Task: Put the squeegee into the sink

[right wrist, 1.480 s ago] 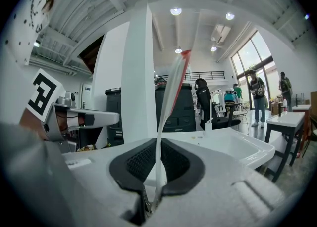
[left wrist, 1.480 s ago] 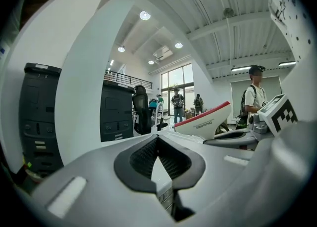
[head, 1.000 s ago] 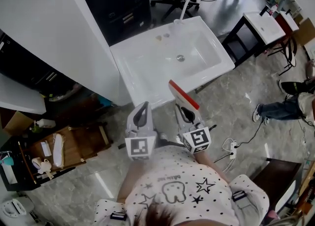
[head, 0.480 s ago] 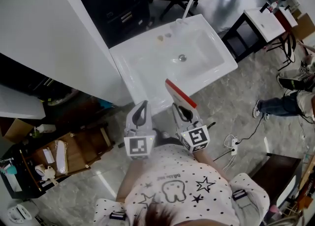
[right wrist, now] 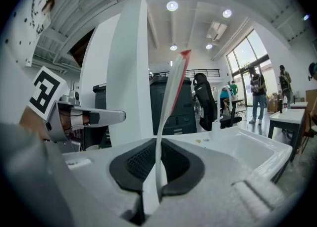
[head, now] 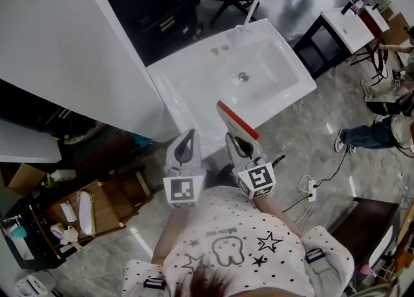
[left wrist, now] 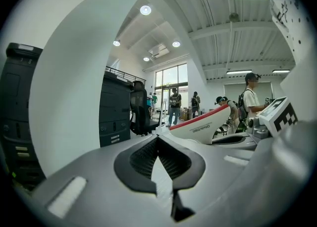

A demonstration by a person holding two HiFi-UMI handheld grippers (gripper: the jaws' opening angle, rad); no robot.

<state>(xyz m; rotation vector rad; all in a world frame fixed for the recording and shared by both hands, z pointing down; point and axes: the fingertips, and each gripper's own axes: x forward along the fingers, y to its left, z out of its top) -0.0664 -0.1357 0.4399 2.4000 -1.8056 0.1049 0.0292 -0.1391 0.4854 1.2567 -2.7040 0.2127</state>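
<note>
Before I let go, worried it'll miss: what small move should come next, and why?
Probably ease the right gripper forward: it is shut on the squeegee, whose red-edged blade seems over only the near rim of the sink, short of the basin.

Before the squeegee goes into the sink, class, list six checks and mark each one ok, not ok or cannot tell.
1. Right gripper shut on the squeegee: ok.
2. Left gripper empty, jaws together: ok.
3. Sink basin bare around the drain: ok.
4. Squeegee over the basin: not ok, in the head view it shows at the near rim.
5. Faucet out of the way, at the far rim: ok.
6. Basin dry: cannot tell.
</note>
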